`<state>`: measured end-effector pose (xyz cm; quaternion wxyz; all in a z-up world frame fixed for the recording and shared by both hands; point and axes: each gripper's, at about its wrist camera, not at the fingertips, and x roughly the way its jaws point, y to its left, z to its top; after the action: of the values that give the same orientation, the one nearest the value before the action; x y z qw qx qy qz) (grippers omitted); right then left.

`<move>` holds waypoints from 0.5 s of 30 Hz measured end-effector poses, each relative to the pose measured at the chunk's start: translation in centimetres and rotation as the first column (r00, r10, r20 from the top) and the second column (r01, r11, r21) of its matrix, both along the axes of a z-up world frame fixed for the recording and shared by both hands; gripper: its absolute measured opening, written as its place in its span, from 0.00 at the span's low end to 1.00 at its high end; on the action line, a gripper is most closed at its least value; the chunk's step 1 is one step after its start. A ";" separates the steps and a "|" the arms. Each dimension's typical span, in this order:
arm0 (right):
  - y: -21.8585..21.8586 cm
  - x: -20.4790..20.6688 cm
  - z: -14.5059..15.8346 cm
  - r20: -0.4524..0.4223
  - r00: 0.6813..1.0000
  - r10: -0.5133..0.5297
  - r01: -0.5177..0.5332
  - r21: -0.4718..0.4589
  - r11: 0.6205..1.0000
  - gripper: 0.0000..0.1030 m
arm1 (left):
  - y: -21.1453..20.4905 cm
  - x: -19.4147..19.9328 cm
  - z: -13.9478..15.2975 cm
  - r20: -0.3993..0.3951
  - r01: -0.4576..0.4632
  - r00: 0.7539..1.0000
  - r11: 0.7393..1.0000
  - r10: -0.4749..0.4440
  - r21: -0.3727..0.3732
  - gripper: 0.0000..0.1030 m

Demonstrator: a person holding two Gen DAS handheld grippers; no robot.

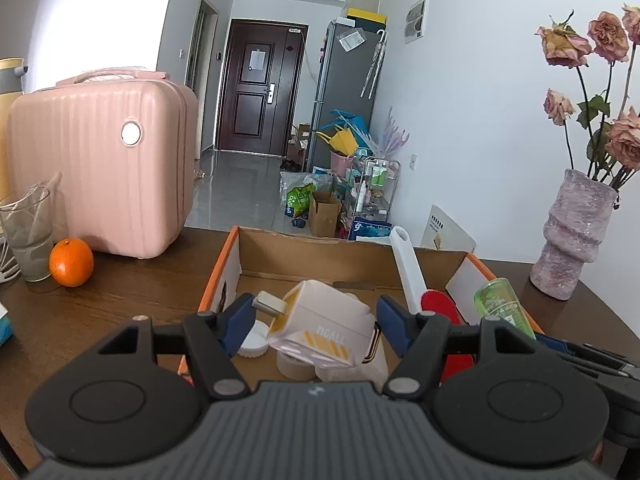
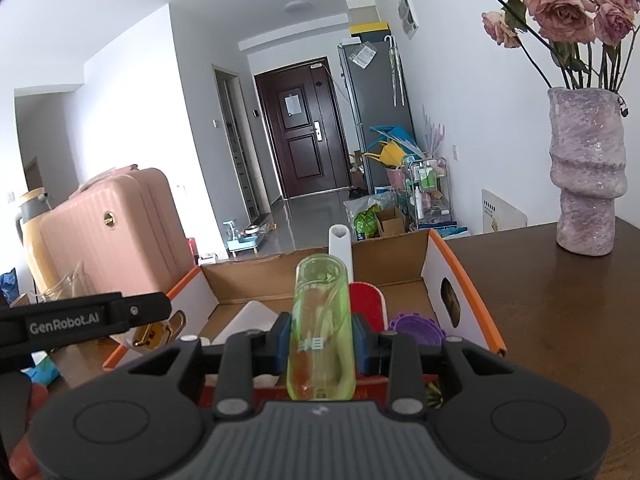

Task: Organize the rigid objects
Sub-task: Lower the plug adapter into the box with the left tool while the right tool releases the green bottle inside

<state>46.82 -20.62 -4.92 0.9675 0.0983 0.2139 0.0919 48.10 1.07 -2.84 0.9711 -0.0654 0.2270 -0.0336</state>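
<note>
My left gripper hangs over the orange-edged cardboard box with its jaws wide around a white and yellow charger cube; the blue pads stand beside it with small gaps. My right gripper is shut on a clear green bottle, held above the near side of the same box. The bottle also shows in the left wrist view. In the box lie a white tube, a red brush-like piece, a purple toothed disc and white lids.
A pink suitcase, an orange and a glass stand at the left of the brown table. A purple vase with dried roses stands at the right. The left gripper's arm shows at the left in the right wrist view.
</note>
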 end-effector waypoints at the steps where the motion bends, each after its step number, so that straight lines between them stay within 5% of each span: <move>1: 0.0 0.3 0.0 0.002 1.000 -0.001 0.001 -0.001 1.000 0.30 | 0.0 0.3 0.0 0.000 -0.001 1.000 1.000 0.001 0.002 0.66; 15: -0.4 3.9 0.2 0.011 1.000 -0.022 0.022 -0.014 1.000 0.30 | -0.3 4.0 -0.5 0.001 -0.010 1.000 1.000 0.010 0.027 0.66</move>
<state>50.70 -21.06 -4.75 0.9703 0.0934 0.2080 0.0802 52.08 0.79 -3.37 0.9721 -0.0534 0.2268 -0.0259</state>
